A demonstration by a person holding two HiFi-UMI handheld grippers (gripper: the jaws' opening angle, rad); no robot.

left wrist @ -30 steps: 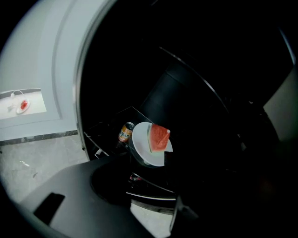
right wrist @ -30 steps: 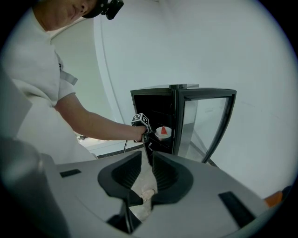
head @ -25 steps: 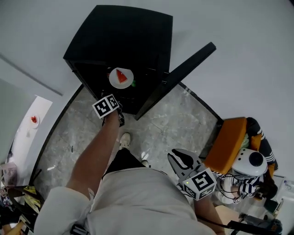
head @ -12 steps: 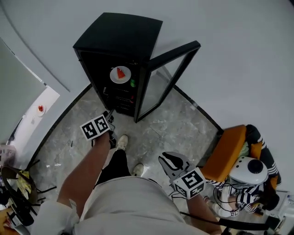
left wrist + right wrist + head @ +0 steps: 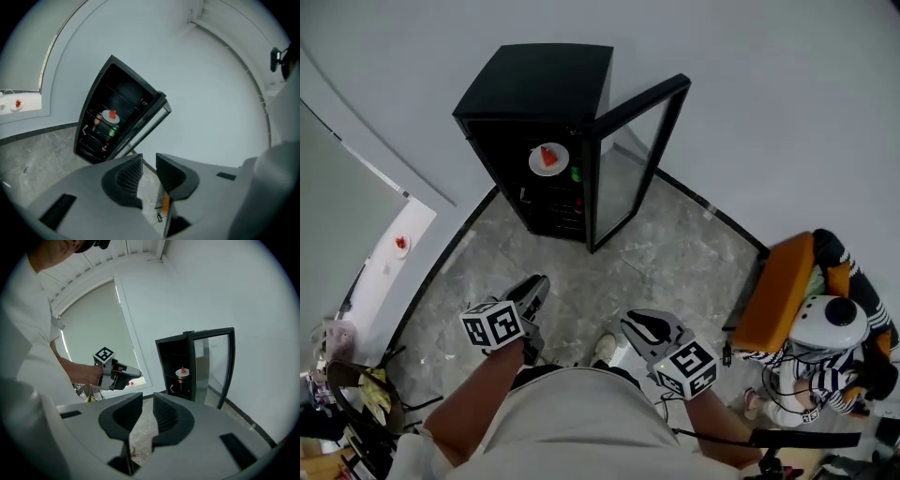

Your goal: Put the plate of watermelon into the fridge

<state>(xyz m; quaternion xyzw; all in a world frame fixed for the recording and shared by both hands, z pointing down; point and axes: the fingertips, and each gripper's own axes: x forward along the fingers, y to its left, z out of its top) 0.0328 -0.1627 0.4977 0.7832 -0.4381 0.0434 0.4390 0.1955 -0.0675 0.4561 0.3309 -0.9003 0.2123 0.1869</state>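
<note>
The white plate with a watermelon slice (image 5: 548, 158) rests on an upper shelf inside the black fridge (image 5: 534, 94), whose glass door (image 5: 639, 141) stands open to the right. The left gripper view also shows the plate (image 5: 110, 116), and it appears small in the right gripper view (image 5: 182, 372). My left gripper (image 5: 533, 287) hangs low over the floor, well back from the fridge. Its jaws are closing and nothing is between them (image 5: 149, 168). My right gripper (image 5: 638, 327) is beside it, its jaws a narrow gap apart and empty (image 5: 147, 409).
A green can (image 5: 575, 172) stands next to the plate. A second small plate with something red (image 5: 399, 243) lies on a white ledge at left. An orange chair (image 5: 778, 291) with a plush toy stands at right. Clutter fills the lower left corner.
The left gripper has drawn back from the fridge shelf to beside the person's body. The plate stays on the shelf. The whole view has backed away from the fridge.
</note>
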